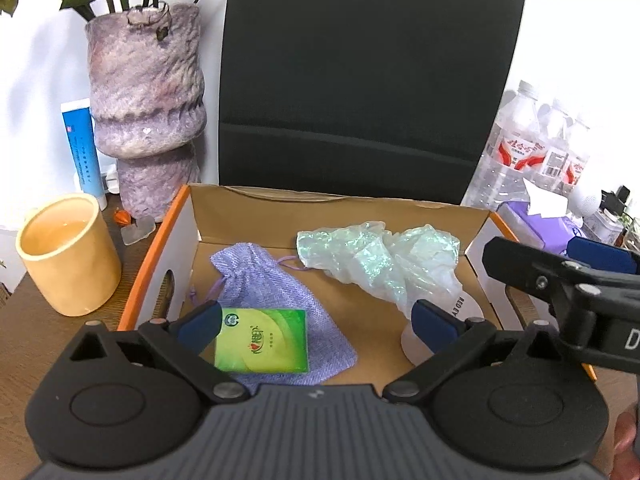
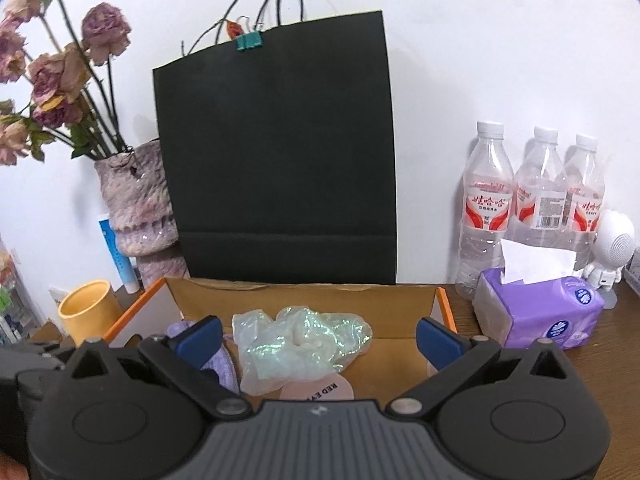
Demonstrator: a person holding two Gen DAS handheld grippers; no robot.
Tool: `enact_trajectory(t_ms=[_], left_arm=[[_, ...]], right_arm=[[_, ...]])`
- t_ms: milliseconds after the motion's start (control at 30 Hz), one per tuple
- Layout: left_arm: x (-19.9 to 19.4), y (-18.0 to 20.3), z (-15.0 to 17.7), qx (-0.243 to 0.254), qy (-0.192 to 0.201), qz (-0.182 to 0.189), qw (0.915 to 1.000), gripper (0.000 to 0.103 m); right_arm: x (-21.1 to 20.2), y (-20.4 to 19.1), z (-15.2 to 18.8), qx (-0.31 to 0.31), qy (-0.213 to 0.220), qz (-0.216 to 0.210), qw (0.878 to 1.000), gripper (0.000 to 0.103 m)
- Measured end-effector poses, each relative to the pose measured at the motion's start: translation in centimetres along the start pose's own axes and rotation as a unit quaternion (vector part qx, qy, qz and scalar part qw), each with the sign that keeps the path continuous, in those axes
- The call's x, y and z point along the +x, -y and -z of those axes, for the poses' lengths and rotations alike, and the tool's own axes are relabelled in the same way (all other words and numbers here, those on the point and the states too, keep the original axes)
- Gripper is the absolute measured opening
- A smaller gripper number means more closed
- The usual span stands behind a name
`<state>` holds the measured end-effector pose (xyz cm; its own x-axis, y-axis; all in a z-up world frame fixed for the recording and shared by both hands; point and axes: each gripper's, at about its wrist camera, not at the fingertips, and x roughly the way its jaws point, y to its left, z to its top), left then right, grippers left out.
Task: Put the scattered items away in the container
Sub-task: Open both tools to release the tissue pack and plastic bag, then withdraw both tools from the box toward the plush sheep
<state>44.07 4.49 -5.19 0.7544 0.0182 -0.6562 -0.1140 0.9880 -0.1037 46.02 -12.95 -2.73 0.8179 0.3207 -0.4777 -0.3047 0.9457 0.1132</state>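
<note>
One pouch [image 1: 276, 292], one green packet [image 1: 262, 340], three bottles [image 2: 536, 200]; both tongs [image 1: 320, 320] [image 2: 320, 340] spread, empty.

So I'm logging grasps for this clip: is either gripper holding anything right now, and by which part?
Nothing is held. The left gripper and right gripper both stand open above the cardboard box, with no item between their pads.

Brown wood table [image 2: 600, 364]. On it: open cardboard box [image 1: 476, 216] at centre; yellow cup [image 1: 66, 256] at left; fuzzy purple vase [image 1: 146, 108] upper left, blue tube [image 1: 82, 152] beside it; black bag [image 2: 276, 152] behind box; three bottles [image 2: 532, 204] upper right; purple tissue pack [image 2: 540, 312] right; small white figure [image 2: 610, 248] at far right.
</note>
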Motion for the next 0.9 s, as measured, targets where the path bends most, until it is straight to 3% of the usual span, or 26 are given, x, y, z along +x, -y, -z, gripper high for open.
enact_trajectory(t_ms=[333, 567, 900], left_arm=[[-4.7, 0.7, 1.1, 0.005, 0.006, 0.017, 0.9998, 0.103], [-9.4, 1.5, 3.6, 0.023, 0.01, 0.036, 0.999, 0.103], [-16.4, 1.6, 6.9, 0.028, 0.028, 0.035, 0.9986, 0.103]], right_arm=[[-5.2, -0.4, 0.1, 0.001, 0.015, 0.006, 1.0, 0.103], [-9.8, -1.1, 1.2, -0.005, 0.024, 0.003, 1.0, 0.103], [-16.9, -3.4, 3.4, -0.031, 0.048, -0.002, 0.998, 0.103]])
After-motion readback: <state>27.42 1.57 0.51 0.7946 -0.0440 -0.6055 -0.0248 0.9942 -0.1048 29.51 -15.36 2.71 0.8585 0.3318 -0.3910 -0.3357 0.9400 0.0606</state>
